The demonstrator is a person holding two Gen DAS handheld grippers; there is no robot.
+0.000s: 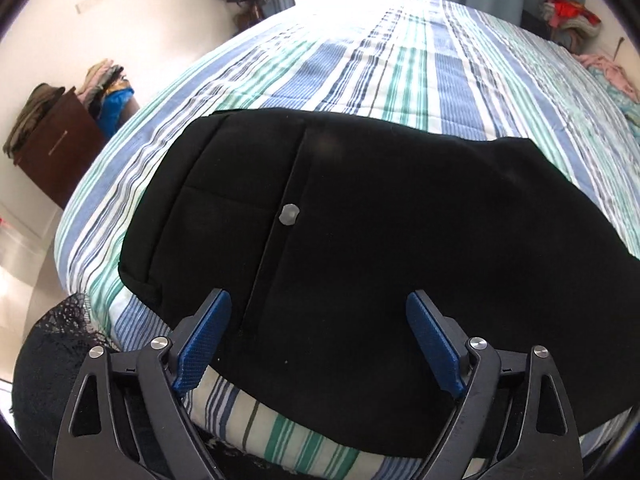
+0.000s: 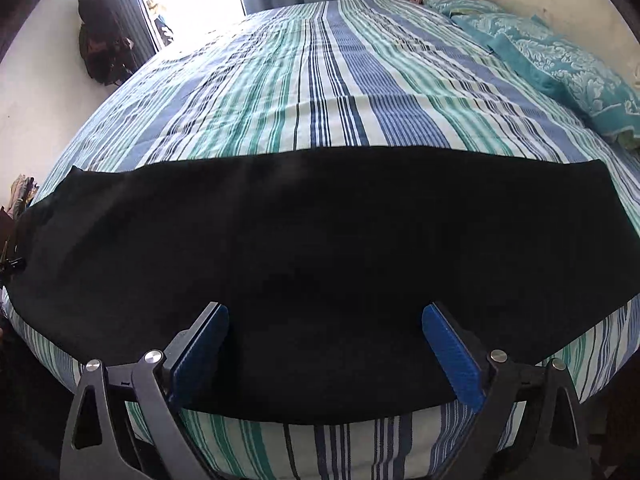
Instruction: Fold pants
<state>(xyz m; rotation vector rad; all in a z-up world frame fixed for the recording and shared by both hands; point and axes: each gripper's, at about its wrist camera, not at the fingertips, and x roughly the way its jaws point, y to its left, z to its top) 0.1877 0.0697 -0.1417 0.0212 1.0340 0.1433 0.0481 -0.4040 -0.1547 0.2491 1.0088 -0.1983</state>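
Both grippers stand wide and hold nothing. The left gripper (image 1: 319,320) hangs over the near edge of the black pants (image 1: 360,240), its blue pads (image 1: 204,344) clear of the cloth on either side. The right gripper (image 2: 325,332) sits likewise over the pants (image 2: 320,240), with bare dark fabric showing between its pads (image 2: 452,356).

Location of the work item: the pants lie flat along the near edge of the bed, on the striped bedspread (image 1: 400,72). In the left wrist view the waist end is seen, with a pale button (image 1: 289,214) beside a seam and a pocket outline to the left. In the right wrist view the garment runs as a long band from left to right.

Risks noted, near to far:

1. The near hem lies close to the mattress edge. A pull toward the near side is likely to drag cloth off the bed.
2. The fabric is uniformly black and the layers cannot be told apart. A pinch may catch only the top layer, and the fold would then come apart or skew.
3. The two grippers are set well apart along the garment. Uneven lifting would twist the band and crease it.
4. A pad closing on the button or seam may slip.
5. The teal patterned pillow (image 2: 560,64) lies at far right; a long carry that way could snag it.
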